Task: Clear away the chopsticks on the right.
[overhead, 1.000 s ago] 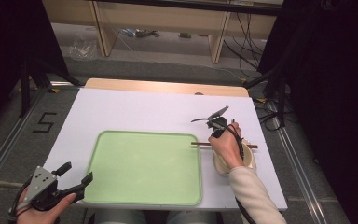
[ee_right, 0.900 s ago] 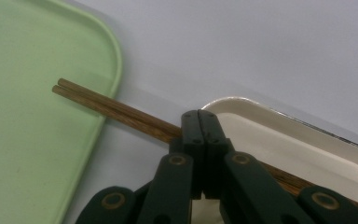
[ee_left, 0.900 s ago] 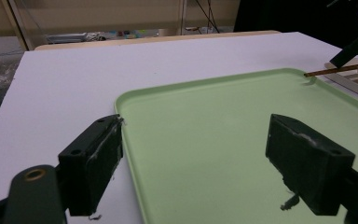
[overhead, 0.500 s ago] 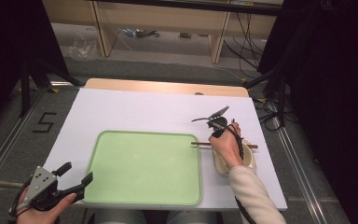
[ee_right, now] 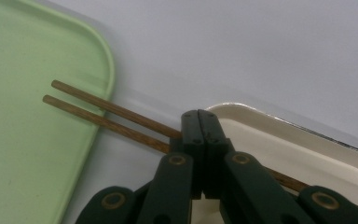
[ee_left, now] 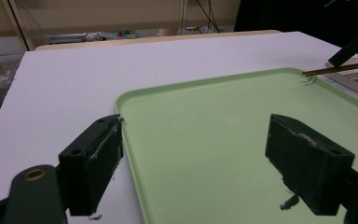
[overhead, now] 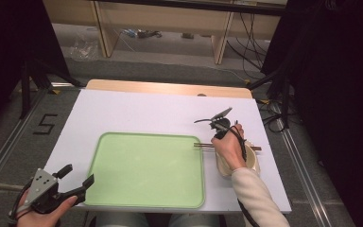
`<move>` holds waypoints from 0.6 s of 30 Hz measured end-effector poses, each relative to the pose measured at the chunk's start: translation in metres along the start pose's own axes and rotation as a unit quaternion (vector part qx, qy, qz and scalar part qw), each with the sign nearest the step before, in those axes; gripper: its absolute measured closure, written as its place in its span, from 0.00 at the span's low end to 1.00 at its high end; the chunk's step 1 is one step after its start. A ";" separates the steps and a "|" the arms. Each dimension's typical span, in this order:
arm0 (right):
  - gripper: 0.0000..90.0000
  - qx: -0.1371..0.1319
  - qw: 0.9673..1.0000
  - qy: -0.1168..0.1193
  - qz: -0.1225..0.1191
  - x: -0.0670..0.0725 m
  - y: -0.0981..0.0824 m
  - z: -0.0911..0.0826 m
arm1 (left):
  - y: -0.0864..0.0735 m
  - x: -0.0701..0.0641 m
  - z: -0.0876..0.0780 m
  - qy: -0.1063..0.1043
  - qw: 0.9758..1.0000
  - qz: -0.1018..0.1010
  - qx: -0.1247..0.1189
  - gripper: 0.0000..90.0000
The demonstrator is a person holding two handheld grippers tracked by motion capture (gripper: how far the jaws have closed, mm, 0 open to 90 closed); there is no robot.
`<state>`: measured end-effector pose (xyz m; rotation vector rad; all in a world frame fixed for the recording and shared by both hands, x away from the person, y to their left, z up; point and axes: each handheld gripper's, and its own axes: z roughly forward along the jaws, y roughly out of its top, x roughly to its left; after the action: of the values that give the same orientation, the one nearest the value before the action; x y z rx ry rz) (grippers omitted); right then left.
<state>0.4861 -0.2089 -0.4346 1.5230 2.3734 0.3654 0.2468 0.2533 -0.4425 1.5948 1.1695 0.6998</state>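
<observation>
White table (overhead: 137, 111), matte green tray (overhead: 146, 170) (rounded corners), thin wooden chopsticks (ee_right: 102, 116)

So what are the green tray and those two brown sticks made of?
The green tray looks like plastic: one even pale green, smooth, with a moulded raised rim and rounded corners, and a soft sheen. The two chopsticks look like wood or bamboo: brown, matt, with faint grain along them. The pictures can't tell which.

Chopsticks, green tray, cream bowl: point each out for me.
chopsticks (ee_right: 98, 114), right gripper view, mid-shaft of the two brown sticks near the tray corner.
green tray (overhead: 146, 168), high view, bare middle of its floor.
cream bowl (ee_right: 298, 144), right gripper view, pale inner wall below the rim.
</observation>
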 end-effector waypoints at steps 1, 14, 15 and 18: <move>1.00 -0.001 1.000 0.000 -0.001 0.000 0.000 0.000 | 0.000 0.000 0.000 0.000 1.000 0.000 0.000 0.21; 1.00 -0.002 1.000 -0.002 0.009 0.001 0.001 0.001 | 0.000 0.000 0.000 0.000 1.000 0.000 0.000 0.21; 1.00 0.000 1.000 -0.002 0.006 0.001 0.001 0.000 | 0.000 0.000 0.000 0.000 1.000 0.000 0.000 0.21; 1.00 -0.001 1.000 -0.002 0.005 0.001 0.001 0.000 | 0.000 0.000 0.000 0.000 1.000 0.000 0.000 0.21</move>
<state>0.4869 -0.2080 -0.4347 1.5346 2.3614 0.3672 0.2469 0.2534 -0.4425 1.5943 1.1686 0.6994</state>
